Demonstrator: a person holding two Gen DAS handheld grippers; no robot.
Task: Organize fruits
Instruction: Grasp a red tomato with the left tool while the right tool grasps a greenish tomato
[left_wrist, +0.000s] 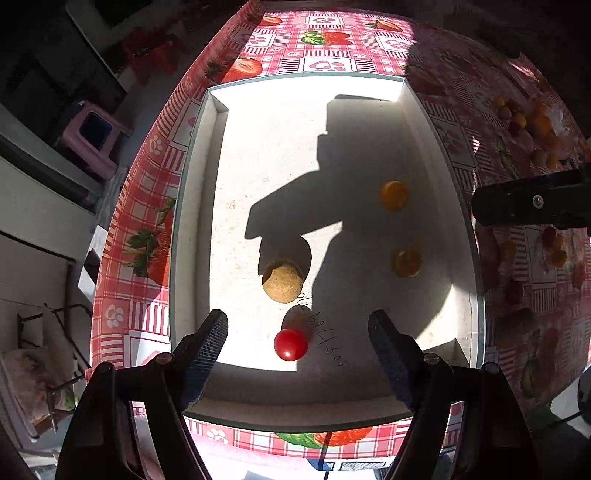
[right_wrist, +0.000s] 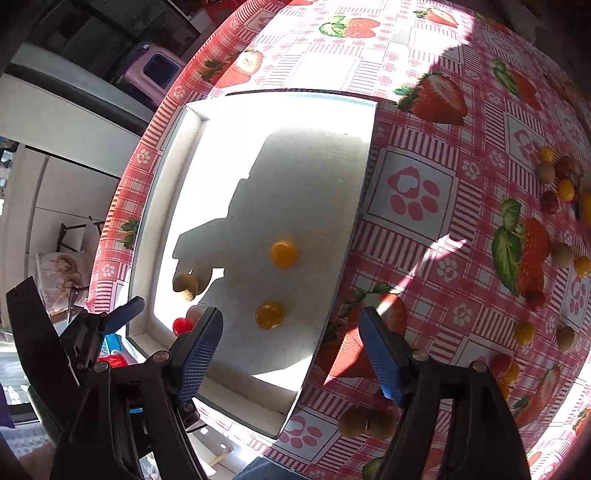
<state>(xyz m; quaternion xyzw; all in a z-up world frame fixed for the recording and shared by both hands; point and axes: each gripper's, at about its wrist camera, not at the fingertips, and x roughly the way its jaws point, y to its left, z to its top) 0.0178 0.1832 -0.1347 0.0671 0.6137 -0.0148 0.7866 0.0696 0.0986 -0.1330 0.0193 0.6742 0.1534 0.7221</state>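
Observation:
A shallow white box (left_wrist: 192, 221) lies on the strawberry-print tablecloth. Inside it are a red tomato (left_wrist: 290, 344), a tan round fruit (left_wrist: 282, 281) and two orange-yellow fruits (left_wrist: 394, 195) (left_wrist: 407, 262). My left gripper (left_wrist: 299, 323) hangs open above the red tomato and holds nothing. My right gripper (right_wrist: 291, 317) is open too, over the box's right side (right_wrist: 365, 192). The nearer yellow fruit (right_wrist: 269, 315) lies loose below its fingers, beyond it the orange one (right_wrist: 283, 253). The tan fruit (right_wrist: 185, 284) and the tomato (right_wrist: 182, 325) sit at the left.
Several small red, yellow and tan fruits (right_wrist: 554, 184) are scattered on the cloth right of the box, two tan ones (right_wrist: 365, 424) close by the right fingers. The table edge runs along the left; a pink stool (left_wrist: 94, 136) stands on the floor beyond.

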